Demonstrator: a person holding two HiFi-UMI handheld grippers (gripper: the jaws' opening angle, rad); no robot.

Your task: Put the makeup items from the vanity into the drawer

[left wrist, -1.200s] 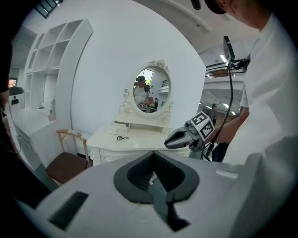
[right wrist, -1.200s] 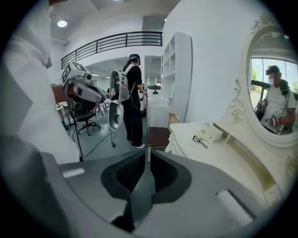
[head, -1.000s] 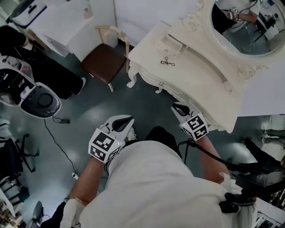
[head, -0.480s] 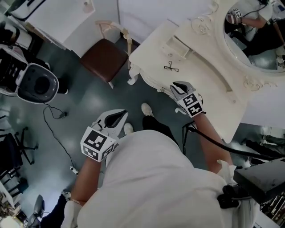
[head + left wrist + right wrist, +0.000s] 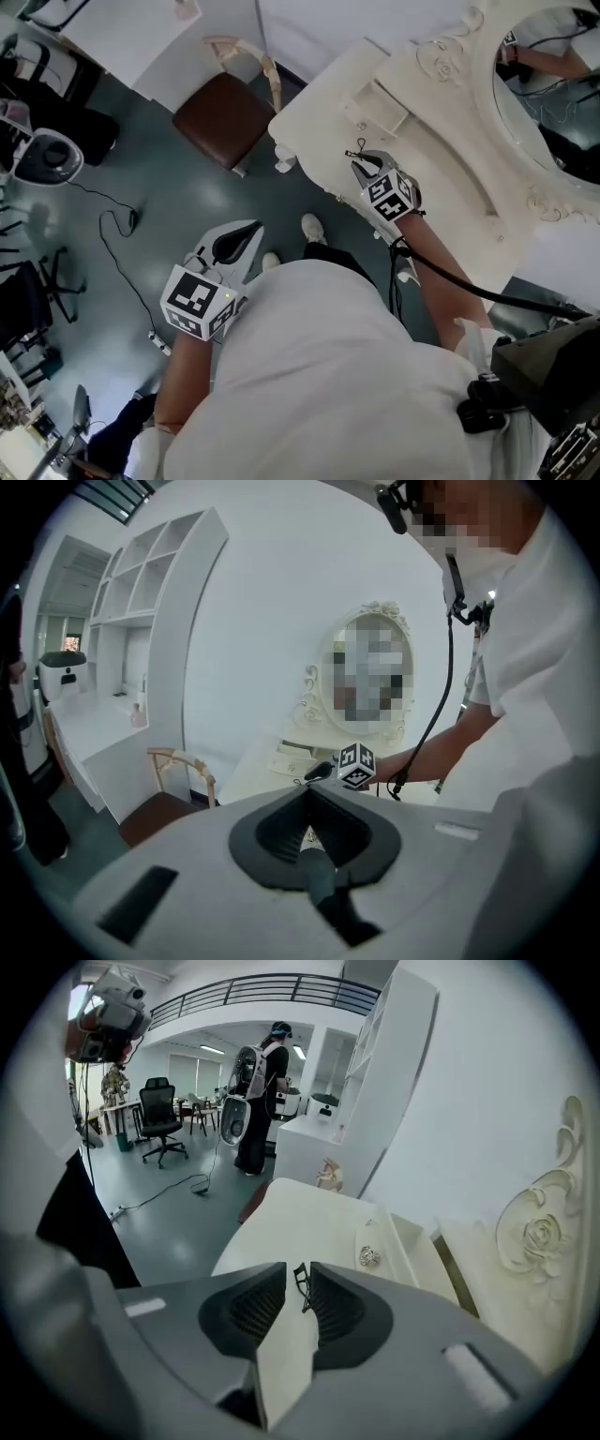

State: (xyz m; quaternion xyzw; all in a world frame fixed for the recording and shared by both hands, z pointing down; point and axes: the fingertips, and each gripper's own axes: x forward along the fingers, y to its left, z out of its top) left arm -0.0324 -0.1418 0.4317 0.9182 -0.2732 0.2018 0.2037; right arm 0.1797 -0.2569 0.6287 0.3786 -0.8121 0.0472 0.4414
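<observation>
Right now you are leaning over the cream vanity [image 5: 314, 117]. The right tongs [image 5: 362, 167] are reaching low across its top, while the left tongs [image 5: 248, 234] are hanging out over the floor, well apart from it. The left pair is sitting with its jaws pressed together on nothing. The right pair is standing only narrowly parted and is gripping nothing yet. The small black wire tool [image 5: 357, 152] is lying on the vanity top just ahead of the tips, and in the right gripper view it is showing in the gap between them.

That tool looks thin and flat, so it is probably going to skate on the smooth top if you nudge it. You are better off keeping the tips nearly brushing the surface, centring the gap on the part where the wires cross, and closing slowly. No drawer is showing open, and only a small shiny knob [image 5: 369, 1256] is catching the light further along the top, so the idle left pair is likely needed for pulling one open
</observation>
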